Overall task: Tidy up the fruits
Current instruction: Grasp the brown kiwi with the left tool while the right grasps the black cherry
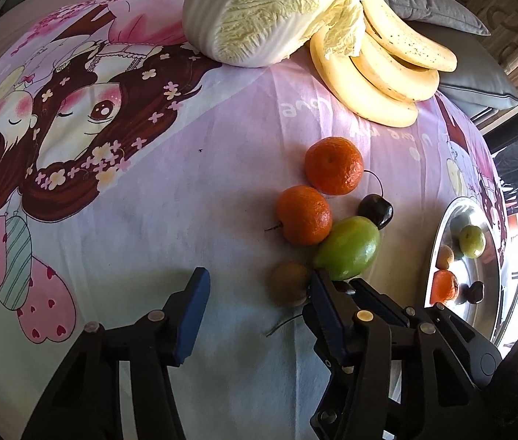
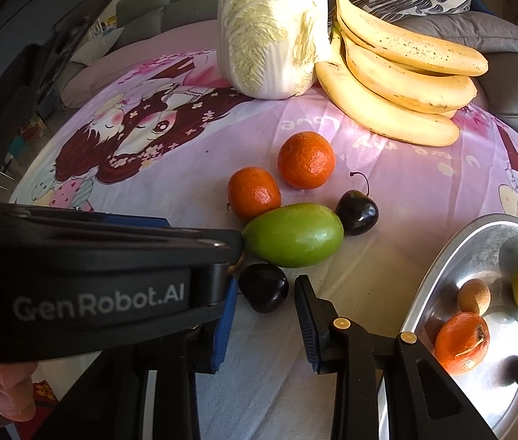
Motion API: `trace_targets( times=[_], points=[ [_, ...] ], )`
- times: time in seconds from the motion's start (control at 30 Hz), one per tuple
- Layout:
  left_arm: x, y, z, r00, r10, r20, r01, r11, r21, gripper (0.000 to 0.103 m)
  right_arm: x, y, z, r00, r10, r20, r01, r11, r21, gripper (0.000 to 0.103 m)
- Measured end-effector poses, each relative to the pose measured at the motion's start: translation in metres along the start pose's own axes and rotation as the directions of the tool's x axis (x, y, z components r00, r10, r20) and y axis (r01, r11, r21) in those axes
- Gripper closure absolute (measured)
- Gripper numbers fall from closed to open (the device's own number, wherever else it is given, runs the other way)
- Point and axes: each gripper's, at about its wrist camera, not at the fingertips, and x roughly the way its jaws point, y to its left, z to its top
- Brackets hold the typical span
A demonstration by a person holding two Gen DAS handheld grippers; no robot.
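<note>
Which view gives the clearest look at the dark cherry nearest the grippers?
The right wrist view: the cherry lies whole between the open right gripper fingers. In the left wrist view, only a sliver shows behind the right gripper.

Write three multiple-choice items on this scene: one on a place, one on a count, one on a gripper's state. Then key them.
1. Where is the cabbage?
A. in the metal tray
B. beside the bananas
C. between the gripper's fingers

2. How many oranges lie on the cloth, outside the metal tray?
A. one
B. two
C. four

3. What is the right gripper doing?
A. open around a dark cherry
B. shut on a banana
C. shut, empty

Key: 1 B, it touches the bunch; 2 B, two sit above the green fruit; 3 A, the cherry sits between its spread fingers.
</note>
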Motion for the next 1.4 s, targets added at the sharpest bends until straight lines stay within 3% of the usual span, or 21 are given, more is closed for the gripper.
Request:
trace_targets(
  times=[0.2,0.43,0.57,0.93,1.13,1.4],
  points=[
    [0.005,-0.007,0.001,0.999,-0.048,-0.011,0.048,0.999,0.009,0.061,-0.002,-0.004,0.000,1.000,0.008,0.001,-0.008,1.000,0.022,0.068],
    [0.012,-0.014,0.004,0.997,-0.070,-0.012,0.070,0.998,0.006,0.068,-0.003,-0.006,0.000,1.000,0.011,0.000,-0.011,0.999,0.035,0.068],
    [0.011,-0.014,0.004,0.995,-0.100,-0.014,0.100,0.995,0.003,0.078,-0.004,-0.008,0.000,1.000,0.014,0.000,-0.014,0.999,0.045,0.068],
    [-0.005,0.000,-0.001,0.997,-0.077,0.015,0.077,0.997,-0.017,0.079,-0.002,-0.004,0.001,1.000,-0.004,-0.010,0.005,1.000,0.020,0.068],
    [-0.020,0.020,-0.002,0.998,0.017,0.060,-0.014,0.999,-0.052,0.079,-0.001,-0.002,0.001,1.000,-0.005,-0.008,0.006,1.000,0.010,0.068],
    [-0.027,0.030,-0.004,0.998,0.028,0.062,-0.025,0.998,-0.054,0.079,0.001,0.001,0.003,1.000,-0.015,-0.001,0.015,1.000,0.004,0.067]
  ],
)
